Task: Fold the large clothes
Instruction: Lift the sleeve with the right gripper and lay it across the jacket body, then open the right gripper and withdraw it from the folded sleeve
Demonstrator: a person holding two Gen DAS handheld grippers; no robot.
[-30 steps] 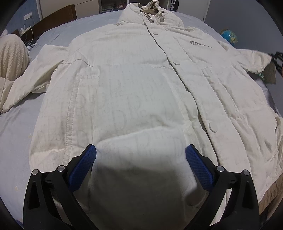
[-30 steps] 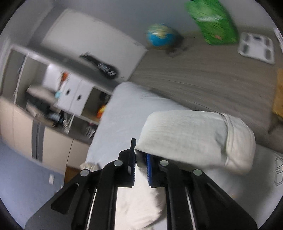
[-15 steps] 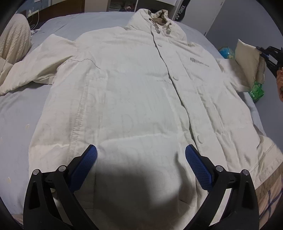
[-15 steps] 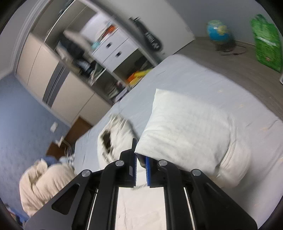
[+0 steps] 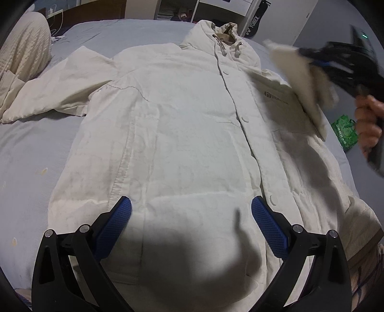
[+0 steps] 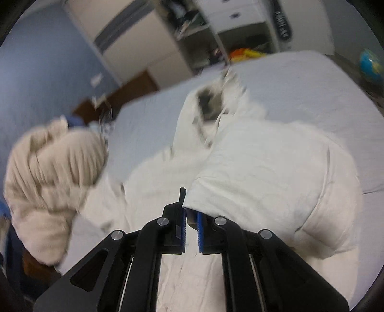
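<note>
A large cream hooded jacket [image 5: 182, 134] lies front up and buttoned on the bed, its hood [image 5: 223, 38] at the far end. My left gripper [image 5: 190, 216] hangs open above the hem, nothing between its blue pads. In the left wrist view, my right gripper [image 5: 312, 60] comes in from the right, a hand [image 5: 367, 120] holding it, shut on the cuff of the jacket's right sleeve [image 5: 300, 81], lifted and folding over the chest. In the right wrist view, my right gripper [image 6: 191, 222] clamps that sleeve [image 6: 268, 182] edge. The other sleeve [image 5: 60, 96] lies spread out to the left.
The jacket rests on a grey-blue bed sheet [image 5: 31, 153]. A cream knitted bundle [image 5: 26, 55] sits at the bed's far left. Shelves and white drawers [image 6: 240, 14] stand beyond the bed's head. A green bag [image 5: 345, 129] and a globe [image 6: 370, 64] are on the floor at the right.
My right gripper has swung the held sleeve from out past the bed's right side in over the jacket's chest. The left gripper stayed open above the hem, shifting only slightly.
</note>
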